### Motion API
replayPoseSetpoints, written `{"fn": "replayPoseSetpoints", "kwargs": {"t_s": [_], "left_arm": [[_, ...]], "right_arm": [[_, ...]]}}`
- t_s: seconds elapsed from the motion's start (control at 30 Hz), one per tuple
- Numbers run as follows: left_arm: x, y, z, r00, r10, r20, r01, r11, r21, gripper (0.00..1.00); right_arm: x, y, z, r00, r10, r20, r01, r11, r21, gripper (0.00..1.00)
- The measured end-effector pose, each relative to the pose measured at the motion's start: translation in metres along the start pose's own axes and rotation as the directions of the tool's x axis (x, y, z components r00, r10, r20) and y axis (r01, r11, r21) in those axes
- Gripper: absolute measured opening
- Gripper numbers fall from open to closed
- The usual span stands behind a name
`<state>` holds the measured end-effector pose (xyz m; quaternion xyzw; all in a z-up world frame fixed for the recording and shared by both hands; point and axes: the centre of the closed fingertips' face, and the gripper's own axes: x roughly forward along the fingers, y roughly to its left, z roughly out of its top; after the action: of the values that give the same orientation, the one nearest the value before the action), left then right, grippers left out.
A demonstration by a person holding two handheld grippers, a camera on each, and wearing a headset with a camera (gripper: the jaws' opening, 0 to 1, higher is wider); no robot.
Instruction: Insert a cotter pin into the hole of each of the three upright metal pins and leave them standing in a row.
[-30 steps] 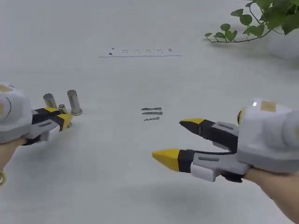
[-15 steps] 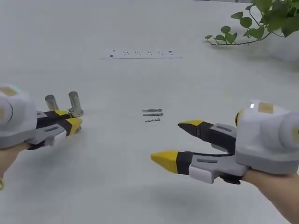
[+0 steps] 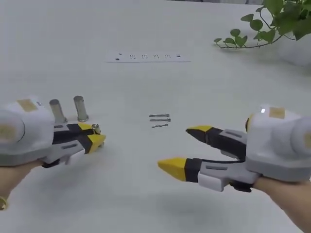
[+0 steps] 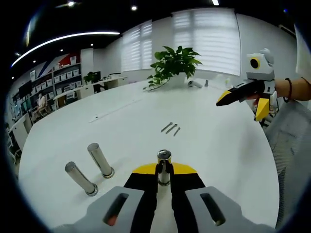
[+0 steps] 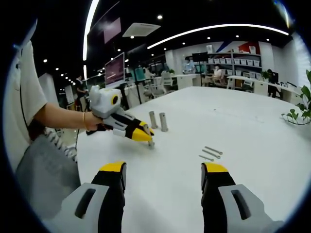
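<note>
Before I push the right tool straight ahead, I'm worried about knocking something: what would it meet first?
Likely the metal pin held in the left tool, though depth is unclear; the cotter pins lie beside that line.

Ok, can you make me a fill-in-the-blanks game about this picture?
The left hand-held gripper holds ____ metal pin.
____ more metal pins stand upright on the table.
____ cotter pins lie flat on the table.
The right hand-held gripper is ____.
Missing words: one, two, three, open.
</note>
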<state>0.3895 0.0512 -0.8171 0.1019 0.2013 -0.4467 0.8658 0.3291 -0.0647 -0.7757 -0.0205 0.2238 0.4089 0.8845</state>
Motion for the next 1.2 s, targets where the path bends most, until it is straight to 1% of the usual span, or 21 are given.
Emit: {"fn": "replayPoseSetpoints", "kwargs": {"t_s": [0.13, 0.23, 0.27, 0.4, 0.47, 0.67, 0.77, 0.9, 1.2], "left_arm": [[0.001, -0.014, 0.003, 0.9988, -0.049, 0.008, 0.048, 0.999, 0.023, 0.07], [0.001, -0.026, 0.004, 0.9964, -0.085, 0.006, 0.084, 0.995, 0.047, 0.07], [0.001, -0.028, 0.004, 0.9959, -0.09, 0.005, 0.09, 0.995, 0.046, 0.07], [0.001, -0.041, 0.005, 0.9901, -0.14, 0.012, 0.139, 0.989, 0.06, 0.07], [0.001, -0.046, 0.005, 0.988, -0.154, 0.011, 0.153, 0.986, 0.066, 0.07], [0.004, -0.052, 0.002, 0.9865, -0.163, 0.0, 0.163, 0.984, 0.075, 0.07], [0.005, -0.054, 0.0, 0.987, -0.161, -0.007, 0.161, 0.983, 0.091, 0.07], [0.007, -0.056, -0.004, 0.9867, -0.16, -0.027, 0.162, 0.981, 0.108, 0.07], [0.01, -0.058, -0.011, 0.9869, -0.153, -0.051, 0.159, 0.979, 0.128, 0.07]], "right_arm": [[0.001, 0.002, 0.0, 1.0, 0.006, -0.003, -0.007, 1.0, -0.003, 0.64], [0.0, 0.002, 0.0, 1.0, 0.008, -0.003, -0.008, 1.0, -0.002, 0.64], [0.0, 0.002, 0.0, 1.0, 0.009, -0.003, -0.009, 1.0, -0.001, 0.64], [0.0, 0.003, -0.001, 0.9999, 0.012, -0.006, -0.012, 1.0, -0.004, 0.64], [0.0, 0.003, -0.002, 0.9999, 0.012, -0.006, -0.012, 1.0, -0.002, 0.64], [0.001, 0.005, -0.004, 0.9998, 0.017, -0.013, -0.017, 1.0, -0.002, 0.63], [0.0, 0.004, -0.004, 0.9998, 0.015, -0.014, -0.015, 1.0, -0.002, 0.63], [-0.001, 0.003, -0.004, 0.9998, 0.012, -0.017, -0.013, 1.0, -0.005, 0.63], [-0.004, 0.003, -0.006, 0.9997, 0.005, -0.026, -0.005, 1.0, -0.007, 0.62]]}}
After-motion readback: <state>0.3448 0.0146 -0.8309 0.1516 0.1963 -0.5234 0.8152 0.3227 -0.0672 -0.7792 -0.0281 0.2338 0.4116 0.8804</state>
